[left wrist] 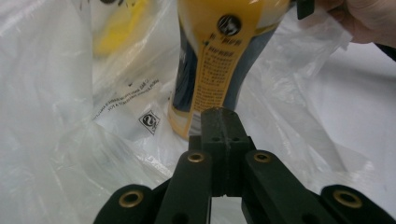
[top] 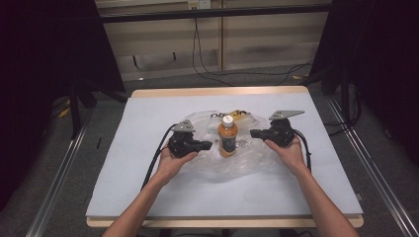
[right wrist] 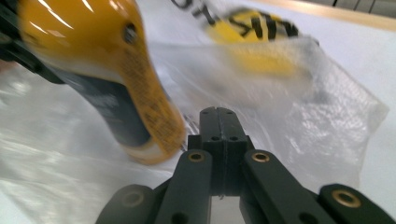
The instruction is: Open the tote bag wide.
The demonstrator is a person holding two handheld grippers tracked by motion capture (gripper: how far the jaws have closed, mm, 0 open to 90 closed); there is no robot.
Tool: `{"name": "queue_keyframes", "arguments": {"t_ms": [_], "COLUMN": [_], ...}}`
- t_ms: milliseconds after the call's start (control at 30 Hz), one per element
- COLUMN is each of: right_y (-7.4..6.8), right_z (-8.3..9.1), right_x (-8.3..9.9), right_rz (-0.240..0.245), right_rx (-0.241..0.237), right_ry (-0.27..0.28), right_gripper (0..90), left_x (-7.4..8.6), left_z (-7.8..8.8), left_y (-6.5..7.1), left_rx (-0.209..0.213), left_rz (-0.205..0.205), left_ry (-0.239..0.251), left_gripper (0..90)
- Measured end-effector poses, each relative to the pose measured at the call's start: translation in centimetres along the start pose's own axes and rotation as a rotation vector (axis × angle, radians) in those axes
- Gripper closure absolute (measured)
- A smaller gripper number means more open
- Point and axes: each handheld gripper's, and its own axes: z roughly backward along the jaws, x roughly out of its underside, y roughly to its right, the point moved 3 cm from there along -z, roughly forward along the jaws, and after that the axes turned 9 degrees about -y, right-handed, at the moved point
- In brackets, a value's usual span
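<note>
An orange drink bottle (top: pixel 228 138) with a white cap and a dark label stands upright on a clear plastic bag (top: pixel 237 160) in the middle of the table. My left gripper (top: pixel 209 144) is just left of the bottle, jaws shut with nothing between them, its tip close to the bottle's lower part (left wrist: pixel 212 70). My right gripper (top: pixel 252 133) is just right of the bottle, jaws shut and empty. In the right gripper view the bottle (right wrist: pixel 107 70) leans at the left, and the gripper tip (right wrist: pixel 218 112) points past it at the bag (right wrist: pixel 299 93).
The bag carries a yellow and black print (top: pixel 236 114) behind the bottle. A white sheet (top: pixel 148 187) covers the wooden table (top: pixel 217 92). Cables (top: pixel 207 69) lie on the floor beyond the far edge.
</note>
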Motion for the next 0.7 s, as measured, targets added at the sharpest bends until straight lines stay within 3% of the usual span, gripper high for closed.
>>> {"name": "queue_keyframes", "arguments": {"t_ms": [133,233,400,567,700], "right_y": [-0.8,-1.3,-2.1,-3.0,-3.7], "right_z": [1.8,3.1,4.5,5.7,6.4], "right_x": [0.2,0.7,1.3,1.7,2.3], "right_rz": [0.005,-0.004,-0.009,-0.002,-0.009], "right_rx": [0.020,0.019,0.031,0.049,0.074], "right_ry": [0.061,0.109,0.142,0.157,0.157], "right_gripper": [90.0,87.4,57.2,36.0,21.3], "left_x": [0.3,0.6,1.0,1.7,2.6], "left_z": [1.2,2.0,3.2,4.4,5.2], "left_y": [0.9,1.6,2.3,2.4,2.0], "left_rx": [-0.019,-0.009,-0.033,-0.063,-0.079], "left_rz": [-0.039,-0.051,-0.063,-0.049,0.001], "left_ry": [0.036,0.064,0.101,0.121,0.132], "left_gripper": [90.0,90.0,78.1,62.0,44.1]}}
